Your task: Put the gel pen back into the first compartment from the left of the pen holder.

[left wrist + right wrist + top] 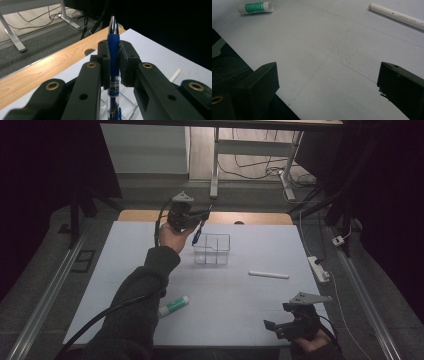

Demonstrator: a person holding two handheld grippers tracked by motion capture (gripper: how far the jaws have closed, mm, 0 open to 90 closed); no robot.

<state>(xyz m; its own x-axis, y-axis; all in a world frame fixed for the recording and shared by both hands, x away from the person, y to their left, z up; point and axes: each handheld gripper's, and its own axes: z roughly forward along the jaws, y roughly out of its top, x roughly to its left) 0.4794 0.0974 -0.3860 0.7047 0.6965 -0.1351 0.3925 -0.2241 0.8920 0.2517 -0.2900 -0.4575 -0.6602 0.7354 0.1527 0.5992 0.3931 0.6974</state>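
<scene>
The left gripper is clamped on one blue pen. In the left gripper view the two jaws close on the blue grip section, the metal tip stands clear above them, and the clear barrel runs down between the jaw arms. In the high view this gripper is raised at the far left of the table, with the pen hanging at a slant over the far left corner of the clear container. The pen is not yet inside the container.

The right gripper has its jaws wide apart and holds nothing. In the high view it rests low at the near right corner of the white table surface.

Progress, as judged from these views: the pick-up of the pen is done. Lowering the pen into a compartment and releasing it remain. The container appears empty, though its clear walls make this hard to confirm.

Item count on the table:
- Pen: one, held.
- Clear divided container: one, centre far.
- Glue stick, white with green label: one, lying near left.
- White tube: one, lying right of centre, well apart from the container.

If the glue stick and the white tube also belong in the container, two items are left.
</scene>
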